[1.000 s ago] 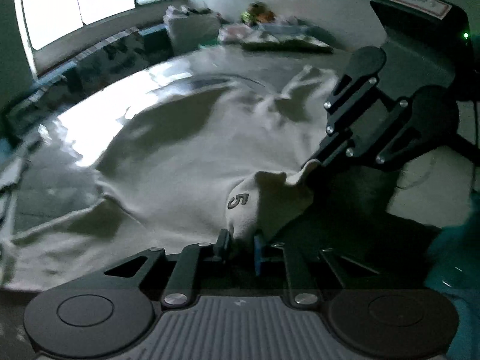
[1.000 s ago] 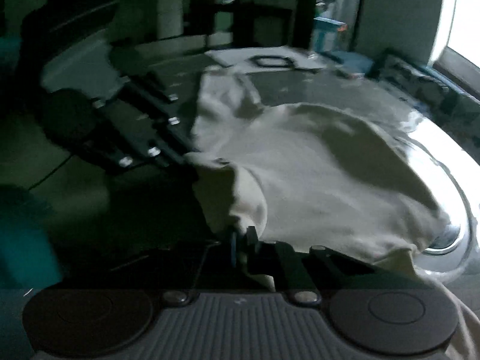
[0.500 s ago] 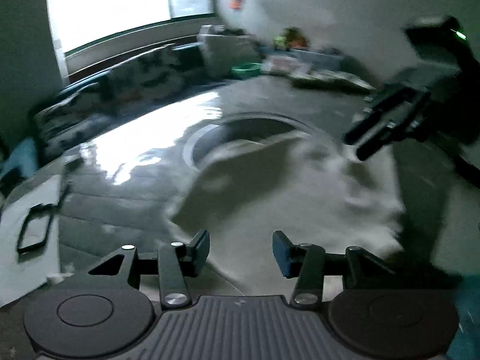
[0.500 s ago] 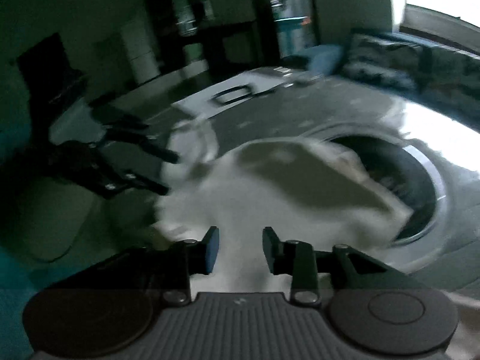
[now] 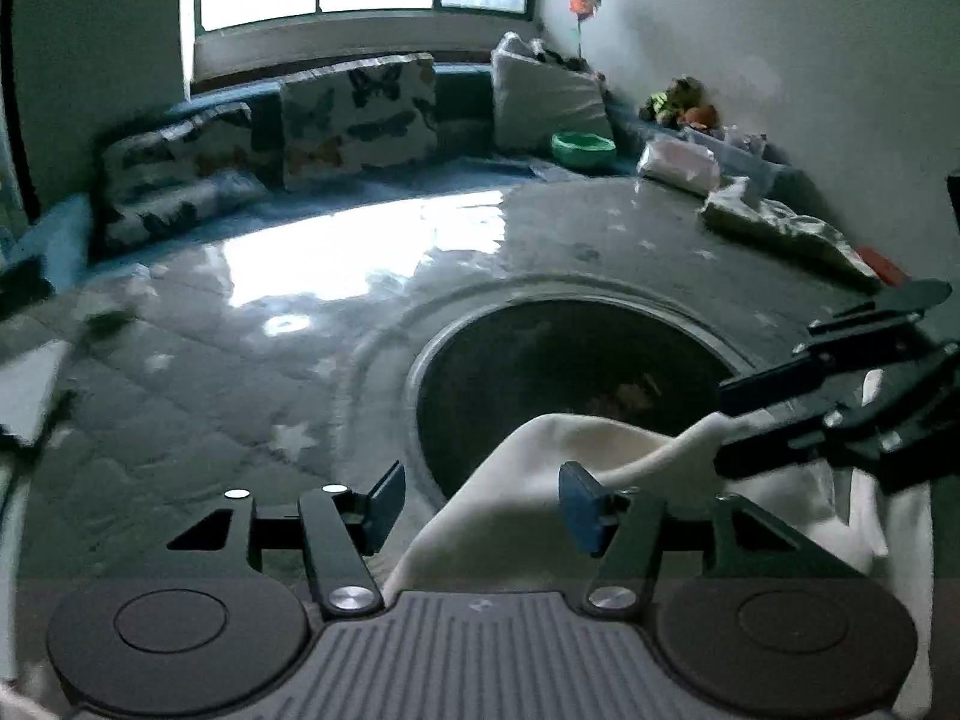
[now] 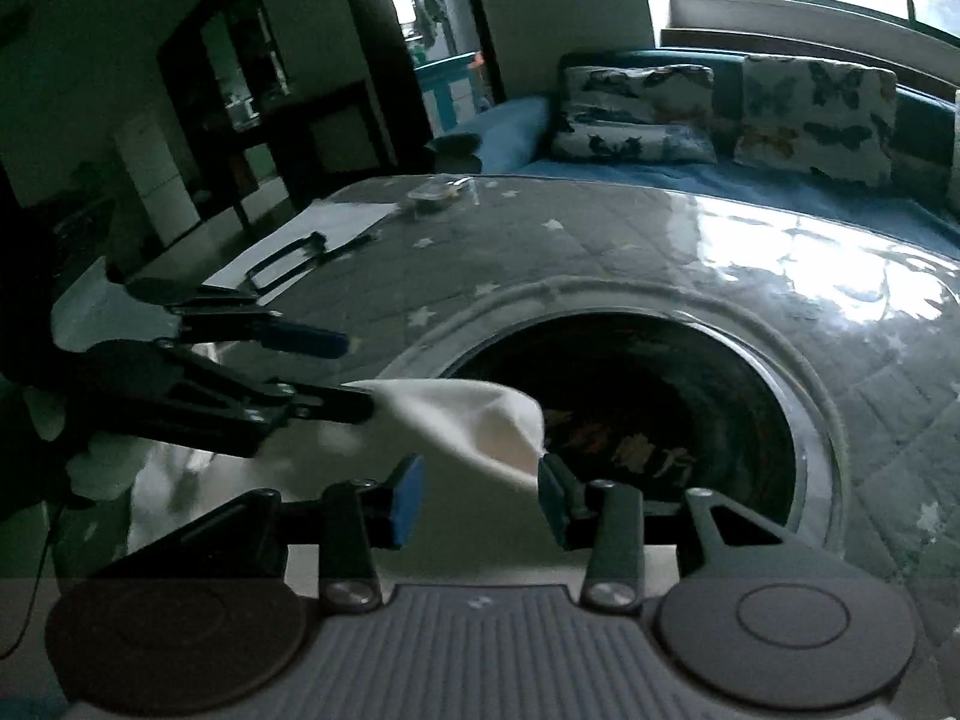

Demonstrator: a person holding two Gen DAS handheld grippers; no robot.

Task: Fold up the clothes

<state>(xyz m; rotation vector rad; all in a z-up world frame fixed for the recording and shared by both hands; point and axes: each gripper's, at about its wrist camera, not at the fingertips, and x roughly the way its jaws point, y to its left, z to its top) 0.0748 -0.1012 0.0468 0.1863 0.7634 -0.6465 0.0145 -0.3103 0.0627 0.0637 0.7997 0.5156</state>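
Note:
A white garment (image 5: 528, 480) lies bunched at the near edge of the round table (image 5: 240, 390). My left gripper (image 5: 480, 504) has its jaws opening; the cloth sits loose between the blue pads and neither pad presses it. The right gripper (image 5: 729, 423) reaches in from the right over the same cloth. In the right wrist view, the garment (image 6: 468, 414) stretches from the lower finger of the left gripper (image 6: 342, 369) to the right fingertip of my right gripper (image 6: 480, 498). That gripper's jaws are opening too, with no cloth pinched.
The table has a grey star-quilted cover under a glossy sheet and a dark round inset (image 5: 570, 360) in its middle. A paper sheet (image 6: 336, 222) with a black frame lies at its left. Folded clothes (image 5: 774, 228), a green bowl (image 5: 583, 147) and butterfly cushions (image 5: 360, 114) are beyond.
Both grippers were shut on the white garment and have opened and let it go. The cloth that covered the table has slid to the near edge, baring the dark inset. Both views have swung sideways.

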